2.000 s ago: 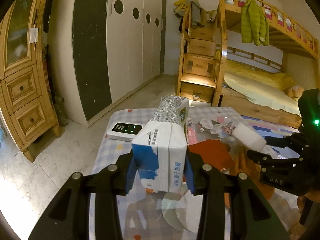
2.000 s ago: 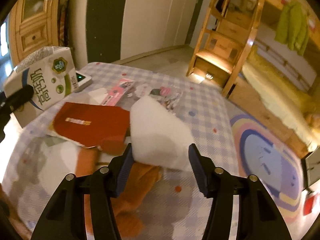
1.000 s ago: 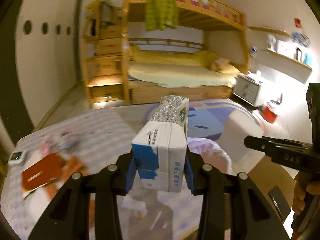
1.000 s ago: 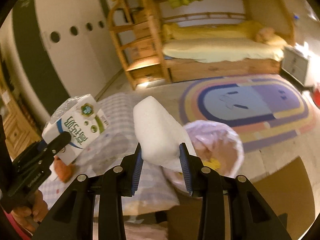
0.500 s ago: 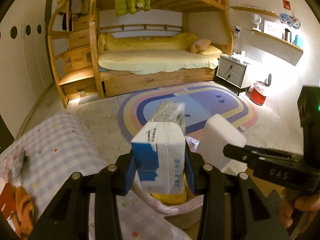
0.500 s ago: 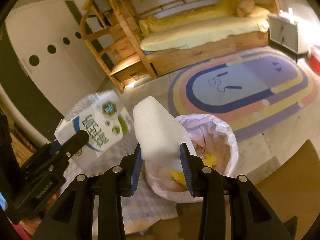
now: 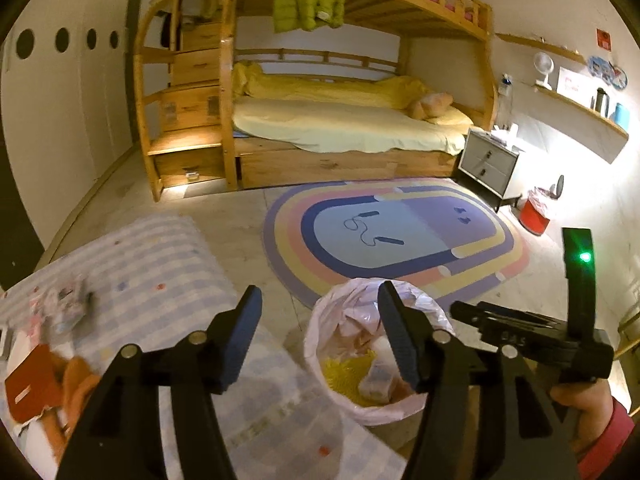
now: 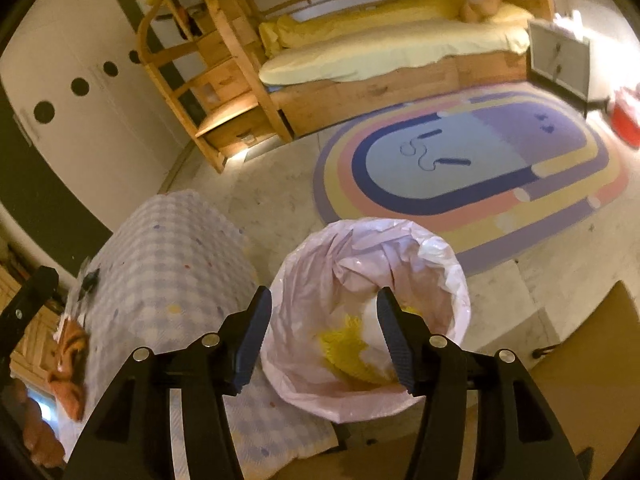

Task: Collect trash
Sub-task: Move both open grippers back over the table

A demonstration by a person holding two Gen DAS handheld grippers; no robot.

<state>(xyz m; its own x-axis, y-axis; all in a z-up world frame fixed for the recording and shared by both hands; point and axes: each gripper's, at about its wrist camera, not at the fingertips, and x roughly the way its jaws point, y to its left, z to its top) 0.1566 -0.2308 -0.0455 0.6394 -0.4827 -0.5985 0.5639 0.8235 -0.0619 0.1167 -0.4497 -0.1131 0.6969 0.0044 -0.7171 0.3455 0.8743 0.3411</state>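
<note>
While both hang above the lined bin [image 8: 448,264], left gripper [image 7: 320,332] and right gripper [image 8: 324,328] gape wide, empty.

Bin [image 8: 440,264] with pink liner upright on floor beside table edge, white block [image 8: 370,320], carton [image 7: 376,380], yellow scraps [image 8: 344,344] inside

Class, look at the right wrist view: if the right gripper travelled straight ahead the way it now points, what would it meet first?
Most likely the pink-lined trash bin: the open right gripper points into its mouth, so it would probably reach the yellow trash inside first. Depth is hard to judge.
</note>
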